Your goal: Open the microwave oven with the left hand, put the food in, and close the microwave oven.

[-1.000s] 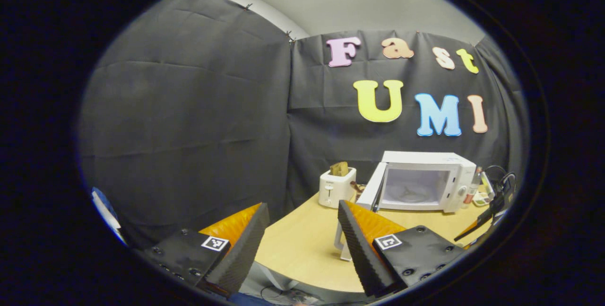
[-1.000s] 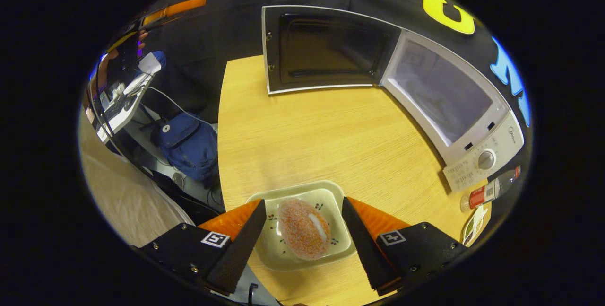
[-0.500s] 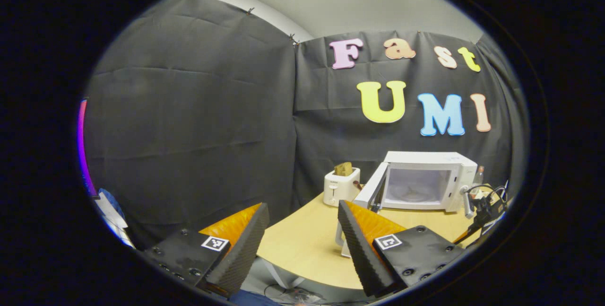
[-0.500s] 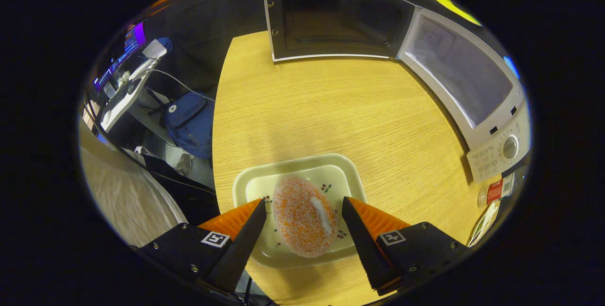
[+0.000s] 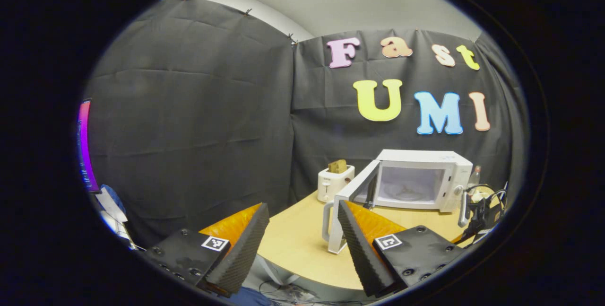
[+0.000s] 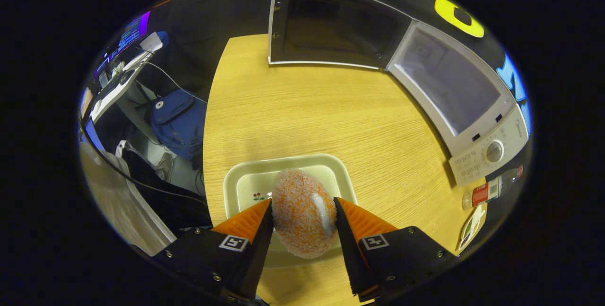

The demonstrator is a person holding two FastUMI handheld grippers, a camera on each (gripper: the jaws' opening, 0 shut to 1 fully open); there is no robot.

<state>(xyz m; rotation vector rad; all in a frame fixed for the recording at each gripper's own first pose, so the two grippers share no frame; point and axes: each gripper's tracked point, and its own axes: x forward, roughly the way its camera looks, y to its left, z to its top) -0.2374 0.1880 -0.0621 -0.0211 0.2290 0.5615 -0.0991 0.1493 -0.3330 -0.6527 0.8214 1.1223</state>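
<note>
A white microwave stands at the back of the wooden table, its door swung open toward me. My left gripper hangs open and empty, well short of the door, over the table's near edge. In the right gripper view, a sugar-coated orange bun lies on a pale square plate near the table's front edge. My right gripper is shut on the bun, one finger pressing each side. The microwave and its open door lie beyond the plate. I cannot tell whether the bun is lifted.
A white toaster holding toast stands left of the microwave. A small bottle with a red label lies right of the microwave's control panel. Off the table's left edge are a blue backpack on the floor and a desk with cables.
My right gripper's fingers have closed in from either side onto the bun. The left gripper has drifted slightly, staying open, and the open door now shows more fully beside its right finger.
</note>
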